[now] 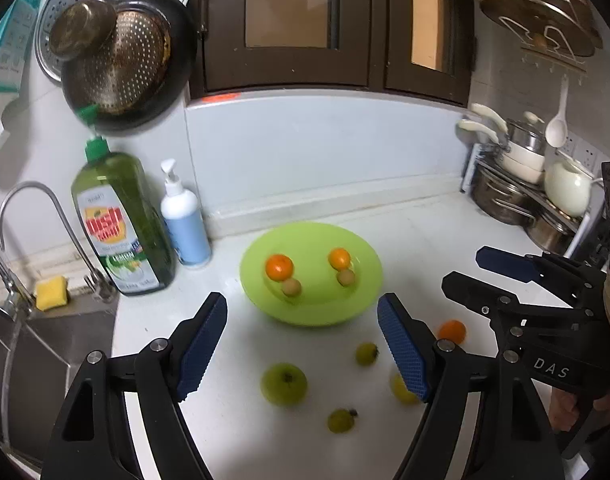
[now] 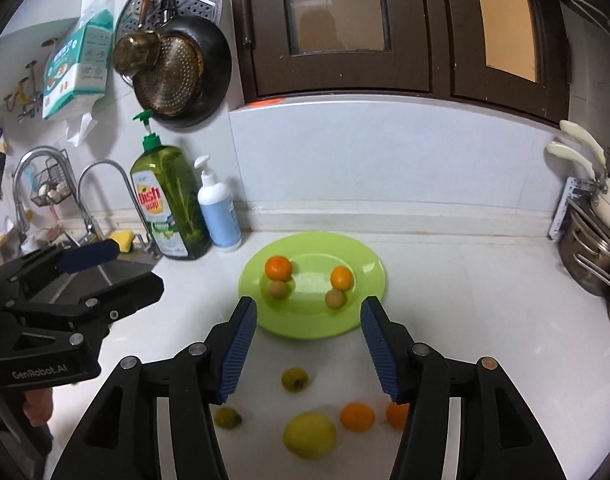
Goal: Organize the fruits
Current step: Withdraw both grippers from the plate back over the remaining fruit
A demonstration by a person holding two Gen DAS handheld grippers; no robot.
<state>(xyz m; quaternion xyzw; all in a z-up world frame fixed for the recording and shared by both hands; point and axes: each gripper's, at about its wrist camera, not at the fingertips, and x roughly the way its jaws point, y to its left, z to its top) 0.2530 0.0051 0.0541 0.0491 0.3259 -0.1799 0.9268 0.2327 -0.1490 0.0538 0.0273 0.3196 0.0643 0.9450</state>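
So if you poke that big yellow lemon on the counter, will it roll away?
Probably a little. The lemon looks round and lies loose on the smooth white counter, so a poke could send it wobbling toward the orange beside it. It looks firm, so the right tool, open now, likely wouldn't squash it.

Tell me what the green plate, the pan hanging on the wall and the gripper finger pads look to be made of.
Green plate: probably plastic or melamine; uniform lime colour, soft glossy sheen. Hanging pan: dark metal, likely non-stick or cast; matte black rim. A perforated metal strainer sits in it. Left gripper finger pads: apparently rubber; blue, ribbed, matte texture.
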